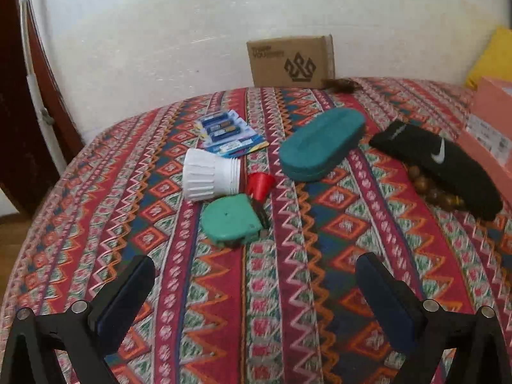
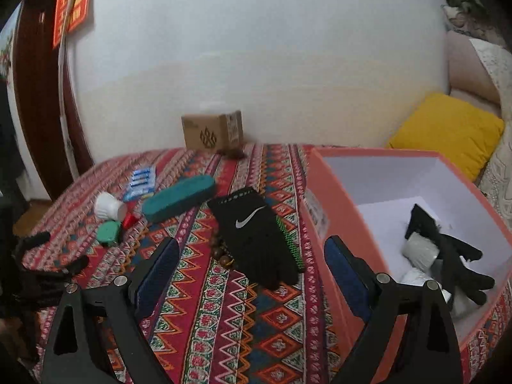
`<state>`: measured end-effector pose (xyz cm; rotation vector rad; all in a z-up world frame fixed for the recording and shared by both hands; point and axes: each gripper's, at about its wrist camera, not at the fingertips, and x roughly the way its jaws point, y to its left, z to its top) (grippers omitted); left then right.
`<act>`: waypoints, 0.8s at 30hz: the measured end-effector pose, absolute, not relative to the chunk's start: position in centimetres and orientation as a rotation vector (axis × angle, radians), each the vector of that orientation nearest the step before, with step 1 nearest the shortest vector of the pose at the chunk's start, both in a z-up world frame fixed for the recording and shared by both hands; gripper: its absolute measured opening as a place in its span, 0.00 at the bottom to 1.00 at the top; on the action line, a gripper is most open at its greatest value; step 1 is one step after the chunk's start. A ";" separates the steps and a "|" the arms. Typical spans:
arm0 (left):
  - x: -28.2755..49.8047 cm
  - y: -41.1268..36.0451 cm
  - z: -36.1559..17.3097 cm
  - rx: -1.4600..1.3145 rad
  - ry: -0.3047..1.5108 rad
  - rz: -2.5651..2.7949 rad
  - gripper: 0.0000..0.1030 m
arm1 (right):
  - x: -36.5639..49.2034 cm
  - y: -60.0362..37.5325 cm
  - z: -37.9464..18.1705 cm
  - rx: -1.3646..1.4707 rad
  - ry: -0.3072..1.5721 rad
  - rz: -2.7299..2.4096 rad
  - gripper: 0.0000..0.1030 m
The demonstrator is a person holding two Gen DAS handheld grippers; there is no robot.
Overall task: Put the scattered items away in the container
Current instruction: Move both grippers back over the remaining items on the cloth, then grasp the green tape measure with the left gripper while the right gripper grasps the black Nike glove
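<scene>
The black glove (image 2: 256, 233) lies on the counter (image 2: 224, 313) just beside the orange box (image 2: 332, 211), over some beads (image 2: 224, 252). The right tool (image 2: 252, 275) hangs above it, spread wide and empty; I'd pinch the cuff only. The left tool (image 1: 256, 288) is wide too.

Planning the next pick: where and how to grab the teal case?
Grip the teal case across its short width at mid-length, coming from above. It lies flat and long, angled on the cloth, both long sides look clear; the left gripper, open, likely spans it.
</scene>
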<state>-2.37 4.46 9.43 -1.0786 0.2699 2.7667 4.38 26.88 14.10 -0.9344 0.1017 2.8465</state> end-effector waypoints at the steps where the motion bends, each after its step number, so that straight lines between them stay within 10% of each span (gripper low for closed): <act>1: -3.0 4.4 9.2 -1.086 0.250 2.766 1.00 | 3.6 26.7 13.3 -0.959 0.080 2.833 0.92; 11: -9.9 4.2 3.6 -1.260 0.125 2.704 1.00 | -4.8 26.6 5.5 -1.229 -0.199 2.677 0.91; 18: -13.1 2.5 1.4 -1.306 -0.032 2.659 0.89 | -7.3 29.1 2.4 -1.319 0.003 2.725 0.91; 19: -12.8 2.4 1.6 -1.271 -0.039 2.655 0.78 | -7.4 29.4 2.4 -1.323 0.028 2.734 0.86; 21: -12.7 2.8 1.7 -1.276 0.010 2.635 0.59 | -7.3 29.8 2.4 -1.338 0.091 2.767 0.29; 24: -11.7 3.1 2.1 -1.261 0.057 2.634 0.58 | -7.1 29.6 2.8 -1.360 0.062 2.778 0.20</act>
